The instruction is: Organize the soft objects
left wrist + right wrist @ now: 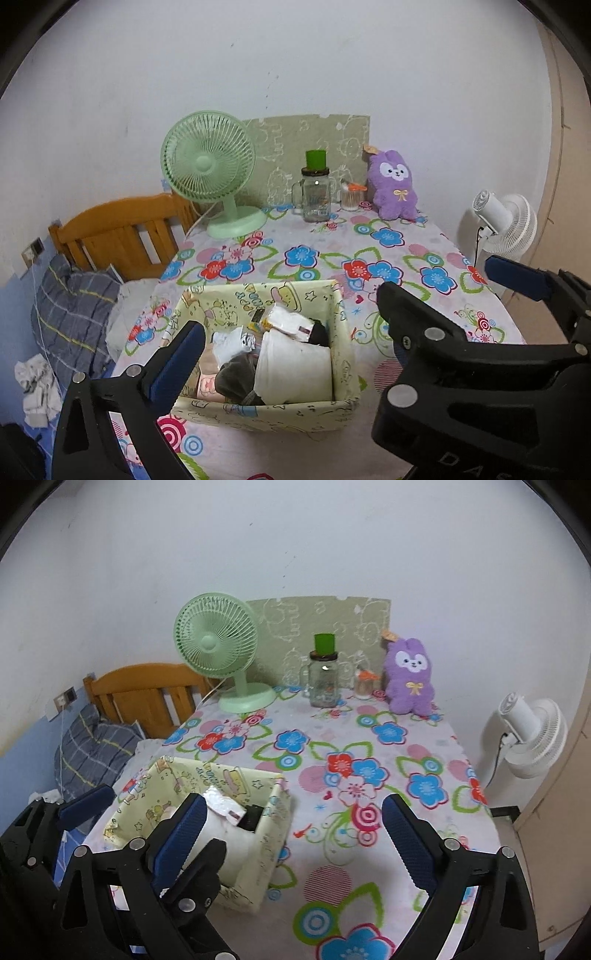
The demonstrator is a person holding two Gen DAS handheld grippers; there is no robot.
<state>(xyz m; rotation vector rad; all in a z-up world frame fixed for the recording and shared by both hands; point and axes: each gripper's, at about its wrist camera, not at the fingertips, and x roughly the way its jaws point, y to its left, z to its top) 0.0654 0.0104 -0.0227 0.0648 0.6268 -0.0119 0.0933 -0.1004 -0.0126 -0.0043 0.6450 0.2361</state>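
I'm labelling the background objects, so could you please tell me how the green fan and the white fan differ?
The green fan stands on the flowered table, while the white fan stands beyond the table's right edge. The green fan faces the camera, showing its grille and hub; the white fan is turned away, showing its motor housing. Both have round wire grilles.

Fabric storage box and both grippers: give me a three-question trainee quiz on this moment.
1. True or false: both the left gripper and right gripper are open and hold nothing.
2. Which rolled item lies in the fabric storage box? A) white cloth roll B) red towel C) blue scarf
3. Fill in: the purple plush rabbit sits at the table's far edge, against the ____.

Key: 1 true; 2 A; 3 wall.
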